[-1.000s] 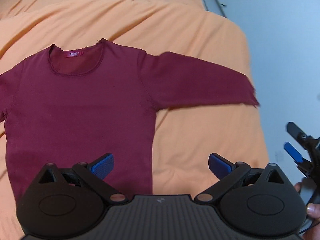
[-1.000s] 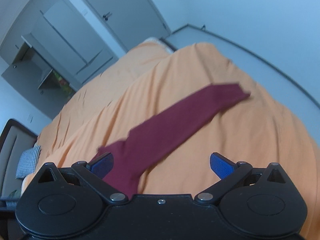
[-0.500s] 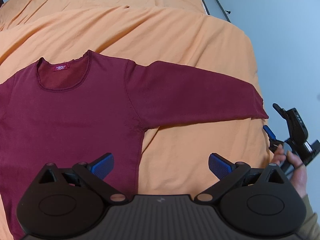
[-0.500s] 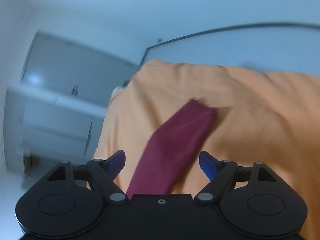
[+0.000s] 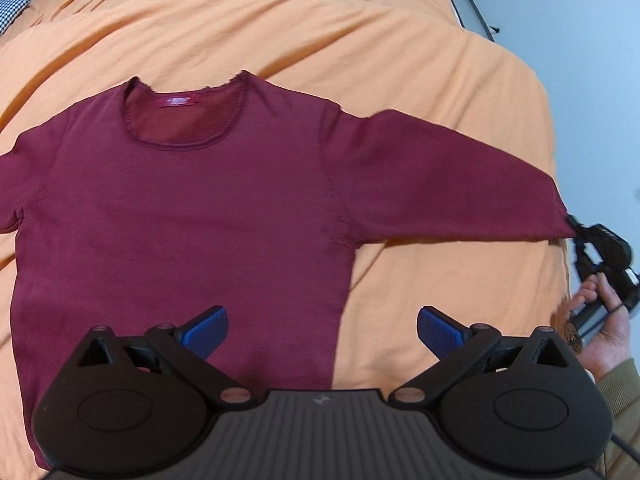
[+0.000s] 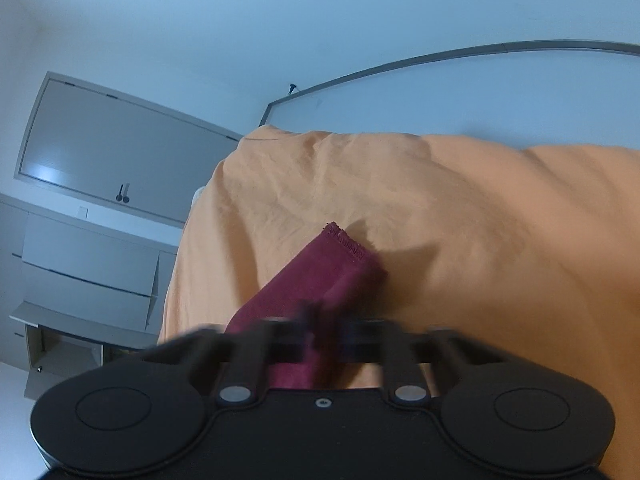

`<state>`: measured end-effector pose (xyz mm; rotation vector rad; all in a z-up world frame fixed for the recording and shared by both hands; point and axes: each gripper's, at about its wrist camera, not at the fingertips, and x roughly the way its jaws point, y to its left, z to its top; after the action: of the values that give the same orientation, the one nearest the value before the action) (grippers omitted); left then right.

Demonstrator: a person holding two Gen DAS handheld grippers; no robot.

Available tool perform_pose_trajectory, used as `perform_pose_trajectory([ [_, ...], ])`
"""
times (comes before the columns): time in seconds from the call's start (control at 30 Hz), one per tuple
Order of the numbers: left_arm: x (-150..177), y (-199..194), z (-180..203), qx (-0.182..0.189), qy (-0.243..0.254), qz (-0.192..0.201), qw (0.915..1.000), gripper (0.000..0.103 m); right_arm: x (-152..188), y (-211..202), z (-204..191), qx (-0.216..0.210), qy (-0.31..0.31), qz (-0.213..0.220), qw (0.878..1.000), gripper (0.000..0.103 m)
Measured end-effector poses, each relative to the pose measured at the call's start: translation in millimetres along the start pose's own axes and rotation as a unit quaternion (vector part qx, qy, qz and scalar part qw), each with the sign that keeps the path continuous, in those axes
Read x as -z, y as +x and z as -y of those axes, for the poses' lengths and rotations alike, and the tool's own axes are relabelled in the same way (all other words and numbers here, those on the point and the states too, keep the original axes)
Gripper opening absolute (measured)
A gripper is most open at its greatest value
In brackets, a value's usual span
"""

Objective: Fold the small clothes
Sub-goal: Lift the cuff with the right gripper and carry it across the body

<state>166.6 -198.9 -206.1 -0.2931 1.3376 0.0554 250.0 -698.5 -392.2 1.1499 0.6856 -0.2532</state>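
The maroon long-sleeved top [image 5: 188, 208] lies flat, front up, on the orange bedspread [image 5: 360, 40], its hem just under the left gripper [image 5: 322, 330], whose jaws stand wide open with nothing between them; the left blue pad [image 5: 206, 330] hovers over the lower body of the top and the right pad over bare bedspread. The right gripper [image 6: 328, 334] sits at the cuff of the outstretched sleeve [image 6: 320, 280], its jaws closing with the sleeve fabric between them, though motion blur hides the pads. That cuff reaches the bed's right edge, where a hand [image 5: 600, 320] holds the right gripper. Open bedspread lies above the neckline and below the sleeve. The top is smooth, with a round neck and 1 red label [image 5: 179, 101] inside the collar.
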Motion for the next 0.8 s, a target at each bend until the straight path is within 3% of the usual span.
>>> perform_pose_trajectory([
  [0.17, -2.7, 1.3, -27.2, 0.007, -0.024, 0.007, 0.9997, 0.102, 9.3, -34.8, -55.4, -0.026, -0.117, 0.042, 0.992, 0.007],
  [0.3, -1.1, 3.0, -53.1, -0.001, -0.04, 0.021, 0.999, 0.102, 50.6, -57.8, -115.9, -0.049, -0.251, 0.024, 0.966, 0.007],
  [0.47, 5.7, 1.7, -90.3, -0.002, -0.04, 0.03, 0.9988, 0.102, 137.4, -56.9, -169.7, -0.068, -0.362, -0.061, 0.928, 0.007],
  [0.53, 8.9, 0.0, -109.1, 0.0, -0.051, 0.032, 0.9982, 0.102, 176.6, -50.6, -186.2, -0.074, -0.385, -0.097, 0.915, 0.007],
  [0.67, 16.0, -10.4, -143.5, -0.04, -0.037, 0.059, 0.9968, 0.102, 260.1, -45.6, -222.5, -0.083, -0.429, -0.149, 0.887, 0.007],
  [0.8, 24.4, -19.8, -185.9, -0.031, -0.058, 0.07, 0.9954, 0.102, 335.0, -47.6, -261.0, -0.111, -0.448, -0.181, 0.869, 0.007],
])
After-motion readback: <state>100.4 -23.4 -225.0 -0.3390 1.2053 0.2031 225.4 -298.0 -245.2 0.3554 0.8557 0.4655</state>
